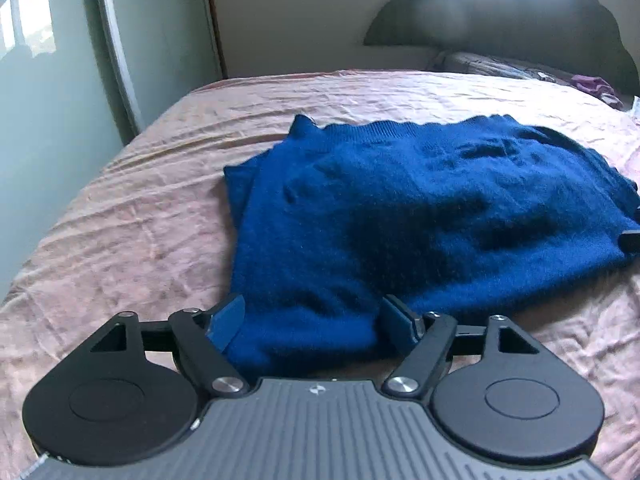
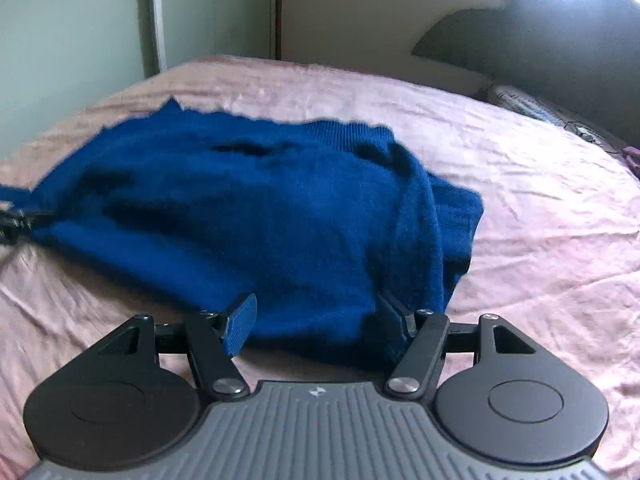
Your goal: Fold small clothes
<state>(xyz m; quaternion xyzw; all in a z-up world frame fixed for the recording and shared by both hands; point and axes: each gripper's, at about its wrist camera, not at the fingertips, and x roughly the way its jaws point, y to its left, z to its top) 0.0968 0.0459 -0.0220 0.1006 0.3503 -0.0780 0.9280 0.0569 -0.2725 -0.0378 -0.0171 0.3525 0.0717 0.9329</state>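
Nearest the lens, the left gripper [image 1: 312,320] is standing with its jaws spread, the near edge of the blue sweater [image 1: 400,208] lying between its pads [image 1: 226,326] without being pinched; the right gripper [image 2: 316,320] is sitting the same way at the other near corner, jaws apart, knit lying loose between them; neither one is holding anything.

That sweater is resting on the pink bedspread [image 1: 120,216], well short of the pillows [image 1: 492,66] by the headboard; it is showing as a compact, roughly rectangular stack, with a second layer peeking out along one side and the ribbed hem lying across the far edge; no sleeve is trailing loose in either view.

Judging by this, the fold is looking largely done, and both grippers seem to be letting go of a turned-over edge; what may be remaining is one more halving or some smoothing, since the top is lying rumpled and humped; whether other clothes are waiting is not clear, though a small purple item [image 1: 596,86] is lying by the pillows.
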